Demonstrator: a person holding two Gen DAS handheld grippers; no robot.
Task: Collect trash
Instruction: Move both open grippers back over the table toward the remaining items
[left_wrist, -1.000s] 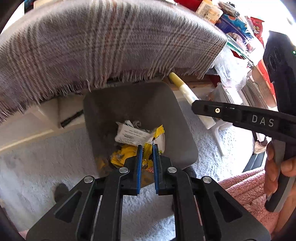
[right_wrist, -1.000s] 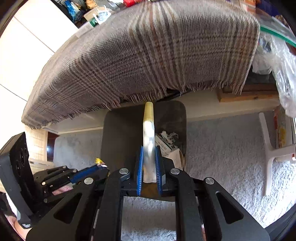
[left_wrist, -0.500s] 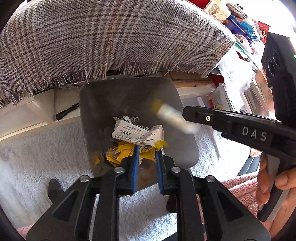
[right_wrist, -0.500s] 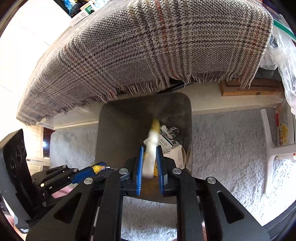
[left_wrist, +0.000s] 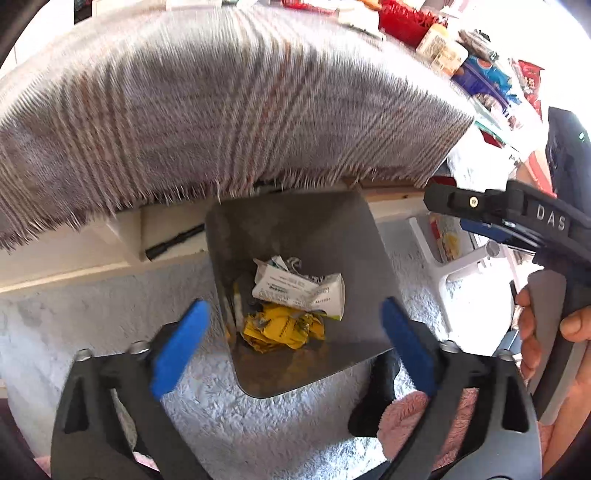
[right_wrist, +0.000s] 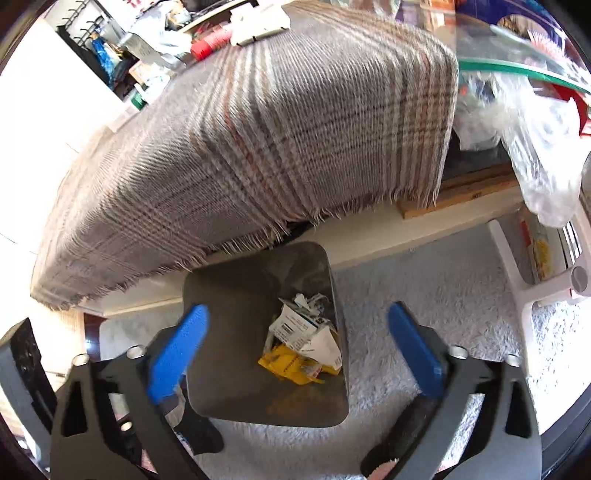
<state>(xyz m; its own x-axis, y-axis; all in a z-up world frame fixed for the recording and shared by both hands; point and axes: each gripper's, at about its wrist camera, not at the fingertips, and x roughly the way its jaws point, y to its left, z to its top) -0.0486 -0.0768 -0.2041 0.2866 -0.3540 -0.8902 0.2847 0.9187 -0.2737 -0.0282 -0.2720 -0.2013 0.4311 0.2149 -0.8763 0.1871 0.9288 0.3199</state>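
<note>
We hold both claws tipped down over the bin, and nearest to us the left gripper (left_wrist: 291, 332) is springing apart, its blue pads (left_wrist: 181, 343) splayed wide with nothing between them. The right gripper (right_wrist: 295, 347) is opening the same way, its own pads (right_wrist: 413, 350) wide apart and bare. We judge that they are opening here, right above the mouth, so that whatever we carry falls straight in rather than onto the pale rug (right_wrist: 424, 295) around it.

Just beyond and below the left claw's tips lies the trash itself: a crumpled yellow wrapper (left_wrist: 284, 328) closest, and the white printed paper (left_wrist: 299, 288) just behind it, both resting at the bottom of the grey bin (left_wrist: 288, 221). From the right claw the same heap sits slightly right of centre, against the bin's right wall.

Farther out, the checked blanket (left_wrist: 229, 110) hangs over the table edge, its fringe just above the bin's far rim. We judge that the bin stands tucked there to catch what comes off the cluttered top.
</note>
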